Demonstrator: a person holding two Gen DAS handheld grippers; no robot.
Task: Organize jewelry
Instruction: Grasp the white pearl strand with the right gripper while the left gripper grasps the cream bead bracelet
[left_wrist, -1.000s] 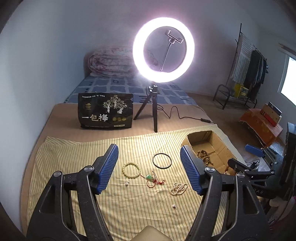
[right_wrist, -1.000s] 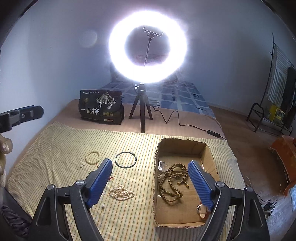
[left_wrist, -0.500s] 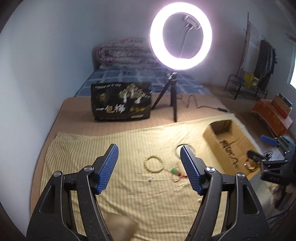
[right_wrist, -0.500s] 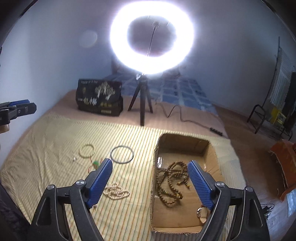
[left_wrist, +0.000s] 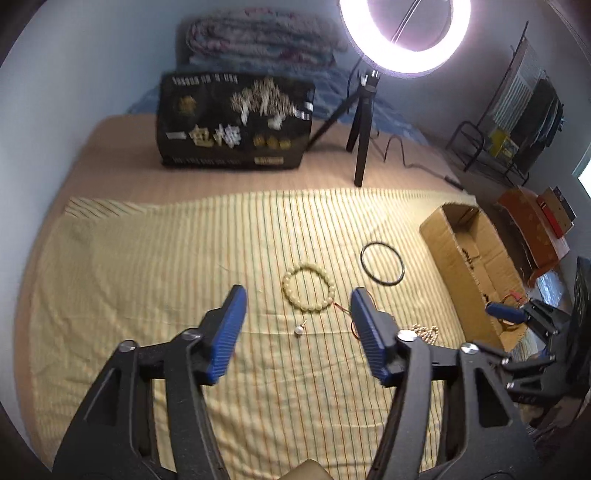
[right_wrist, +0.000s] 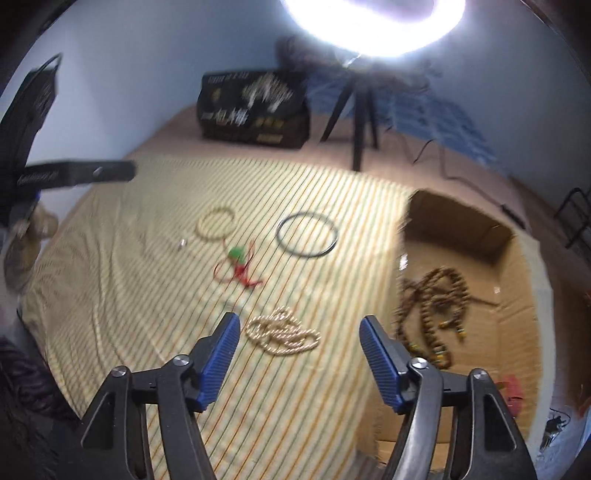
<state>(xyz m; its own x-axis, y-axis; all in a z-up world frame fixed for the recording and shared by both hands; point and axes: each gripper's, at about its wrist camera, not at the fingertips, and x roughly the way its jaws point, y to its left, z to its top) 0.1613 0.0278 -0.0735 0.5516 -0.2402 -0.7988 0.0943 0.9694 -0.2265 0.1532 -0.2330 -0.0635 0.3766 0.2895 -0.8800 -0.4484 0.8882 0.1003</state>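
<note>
Setting: a yellow striped cloth (left_wrist: 147, 277) spread over a bed, seen from both wrist views.
Left gripper (left_wrist: 297, 306): lower centre of the left wrist view, blue fingers (left_wrist: 231, 317) closing with nothing between them, poised above the cloth.
Right gripper (right_wrist: 299, 338): lower centre of the right wrist view, fingers closing and empty; the pale bead necklace (right_wrist: 282, 330) lies on the cloth in line with the gap.
Cream bead bracelet (left_wrist: 308, 286): flat on the cloth at mid-frame in the left wrist view, just beyond the left fingertips.
Single pearl piece (left_wrist: 298, 329): small, on the cloth just below the bracelet.
Black ring (left_wrist: 382, 263): right of the bracelet, lying apart from it.
Green and red cord charm (right_wrist: 238, 267): centre of the right wrist view, between the bracelet and the necklace.
Cardboard box (right_wrist: 509, 280): right side of the frame, open, holding a brown bead strand (right_wrist: 432, 306).
Background: a lit ring light (left_wrist: 404, 37) on a tripod at the top, a black printed bag (left_wrist: 234, 122) to its left.
Sharpness: the right wrist view is blurred.
</note>
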